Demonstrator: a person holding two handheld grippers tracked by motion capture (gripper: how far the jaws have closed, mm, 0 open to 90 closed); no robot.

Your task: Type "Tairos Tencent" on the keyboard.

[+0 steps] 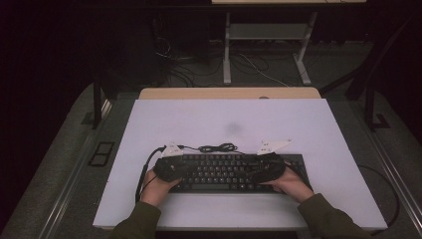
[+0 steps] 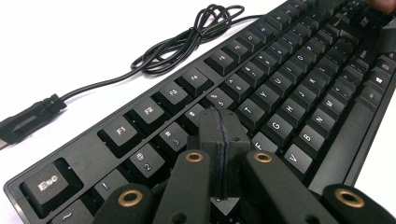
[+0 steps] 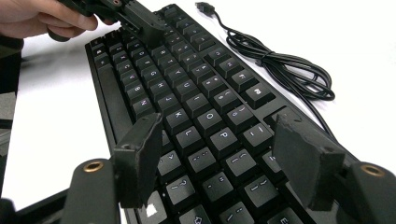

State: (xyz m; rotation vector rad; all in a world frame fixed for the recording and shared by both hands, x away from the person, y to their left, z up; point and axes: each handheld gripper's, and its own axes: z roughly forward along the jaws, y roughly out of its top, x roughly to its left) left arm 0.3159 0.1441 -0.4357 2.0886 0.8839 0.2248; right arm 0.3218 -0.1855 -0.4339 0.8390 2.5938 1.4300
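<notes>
A black keyboard (image 1: 224,175) lies near the front of the white tabletop, its black cable (image 1: 218,148) coiled just behind it. My left gripper (image 1: 185,170) hovers over the keyboard's left end. In the left gripper view its jaws (image 2: 219,122) are pressed together with nothing between them, just above the number-row keys of the keyboard (image 2: 280,84). My right gripper (image 1: 255,172) is over the right end. In the right gripper view it (image 3: 219,149) stands open, its two fingers straddling the keys of the keyboard (image 3: 187,84) without pressing on anything.
The cable (image 2: 187,42) ends in a USB plug (image 2: 28,121) lying on the white tabletop (image 1: 199,124) behind the keyboard. A wooden strip (image 1: 229,93) edges the far side. A desk frame (image 1: 263,50) and loose wires sit on the floor beyond.
</notes>
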